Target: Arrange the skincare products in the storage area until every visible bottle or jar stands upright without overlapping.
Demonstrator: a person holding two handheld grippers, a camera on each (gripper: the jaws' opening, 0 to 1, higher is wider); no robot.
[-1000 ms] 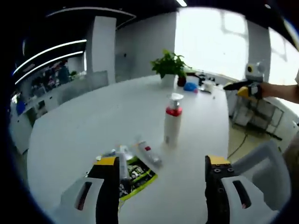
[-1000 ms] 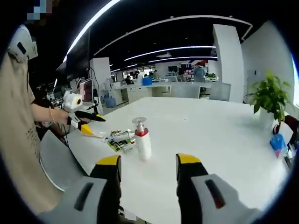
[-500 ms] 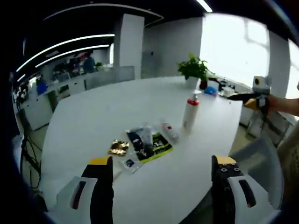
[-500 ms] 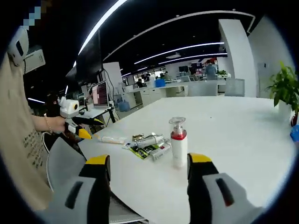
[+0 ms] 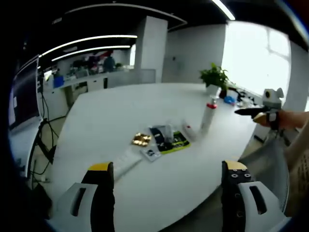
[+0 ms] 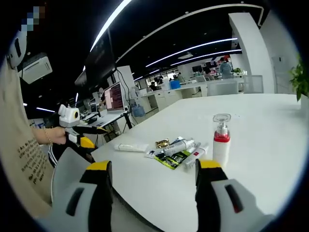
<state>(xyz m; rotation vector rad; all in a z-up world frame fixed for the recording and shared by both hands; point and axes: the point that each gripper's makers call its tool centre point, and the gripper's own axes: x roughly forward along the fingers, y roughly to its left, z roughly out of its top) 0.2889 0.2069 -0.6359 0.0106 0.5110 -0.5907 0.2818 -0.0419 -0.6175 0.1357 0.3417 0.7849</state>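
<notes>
Both grippers, left (image 5: 165, 180) and right (image 6: 153, 176), jaws wide, empty; pump bottle (image 6: 221, 141) upright on table (image 6: 270, 145), tubes (image 6: 179, 146) lying flat.

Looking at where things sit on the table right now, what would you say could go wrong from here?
1. The tall pump bottle stands right beside the lying tubes; reaching in could topple it.
2. The white tube lies near the table edge and might be nudged off.
3. The tubes rest on the green sachet, so lifting one may drag the others.
</notes>
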